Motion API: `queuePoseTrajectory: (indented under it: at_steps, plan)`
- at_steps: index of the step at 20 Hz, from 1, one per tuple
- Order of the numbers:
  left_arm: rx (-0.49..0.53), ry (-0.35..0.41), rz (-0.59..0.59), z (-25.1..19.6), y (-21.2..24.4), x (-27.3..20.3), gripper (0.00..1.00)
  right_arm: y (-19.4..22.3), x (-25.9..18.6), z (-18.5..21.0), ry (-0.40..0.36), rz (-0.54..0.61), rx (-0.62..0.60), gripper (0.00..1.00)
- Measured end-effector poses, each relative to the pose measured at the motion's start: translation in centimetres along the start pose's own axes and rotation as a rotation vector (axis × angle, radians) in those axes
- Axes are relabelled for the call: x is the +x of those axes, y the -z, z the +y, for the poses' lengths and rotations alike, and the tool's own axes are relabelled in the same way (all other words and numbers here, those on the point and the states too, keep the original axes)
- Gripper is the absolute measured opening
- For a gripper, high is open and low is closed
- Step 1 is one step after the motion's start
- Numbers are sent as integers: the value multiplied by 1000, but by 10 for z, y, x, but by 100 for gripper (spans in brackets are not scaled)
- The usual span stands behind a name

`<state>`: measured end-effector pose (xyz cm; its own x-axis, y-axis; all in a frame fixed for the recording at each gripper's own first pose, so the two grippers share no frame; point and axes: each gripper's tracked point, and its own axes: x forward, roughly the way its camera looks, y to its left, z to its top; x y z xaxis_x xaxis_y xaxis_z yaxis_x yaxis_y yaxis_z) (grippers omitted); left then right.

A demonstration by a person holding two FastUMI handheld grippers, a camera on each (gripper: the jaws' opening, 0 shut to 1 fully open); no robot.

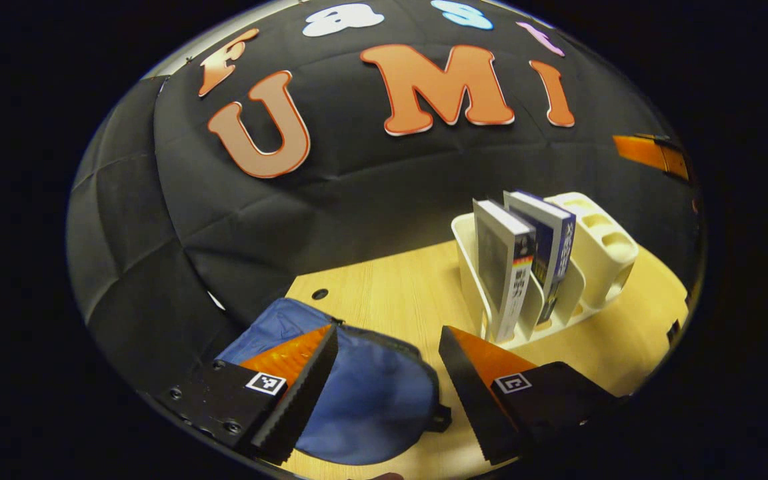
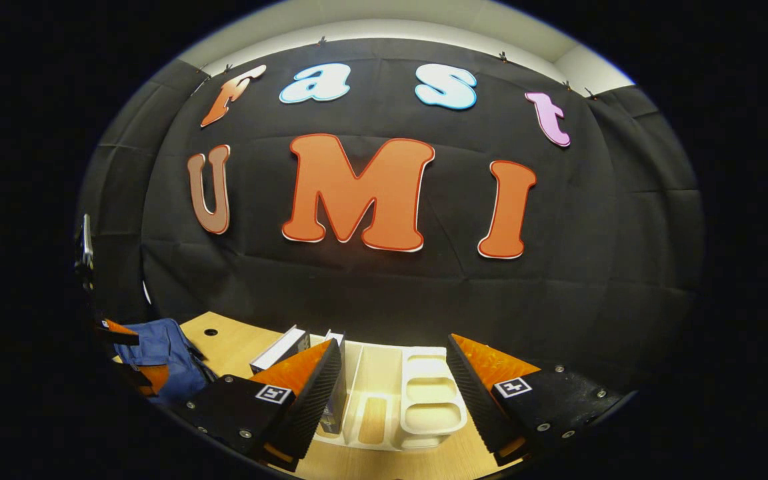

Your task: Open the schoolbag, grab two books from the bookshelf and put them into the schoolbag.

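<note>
Hovering with fingers spread and holding nothing, the left gripper (image 1: 387, 393) frames the blue schoolbag (image 1: 357, 400); the right gripper (image 2: 394, 393), likewise spread, frames the white bookshelf (image 2: 417, 400), two books (image 2: 284, 348) seemingly beyond its left finger.

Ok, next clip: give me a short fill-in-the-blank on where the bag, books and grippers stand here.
1. The number of books standing in the white bookshelf is ____.
2. The blue schoolbag lies on the wooden ____.
3. The left gripper hangs over the schoolbag with its jaws ____.
4. The right gripper holds ____.

Missing words: two; table; open; nothing
</note>
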<state>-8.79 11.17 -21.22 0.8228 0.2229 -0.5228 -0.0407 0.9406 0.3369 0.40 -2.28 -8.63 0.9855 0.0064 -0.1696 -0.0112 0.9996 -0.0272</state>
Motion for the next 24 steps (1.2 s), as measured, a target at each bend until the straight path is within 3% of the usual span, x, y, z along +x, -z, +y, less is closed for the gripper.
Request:
queuePoseTrajectory:
  at_steps: [7, 18, 24]
  plan:
    - [243, -9, 135, -45, 72, 8, 97, 29, 11, -25, 10, 63, -25, 94]
    - [394, -114, 433, -48, 179, 19, 95, 49, 9, -57, 41, 118, -37, 94]
    - [435, -195, 475, -34, 186, 23, 94, 54, 7, -59, 40, 127, -45, 94]
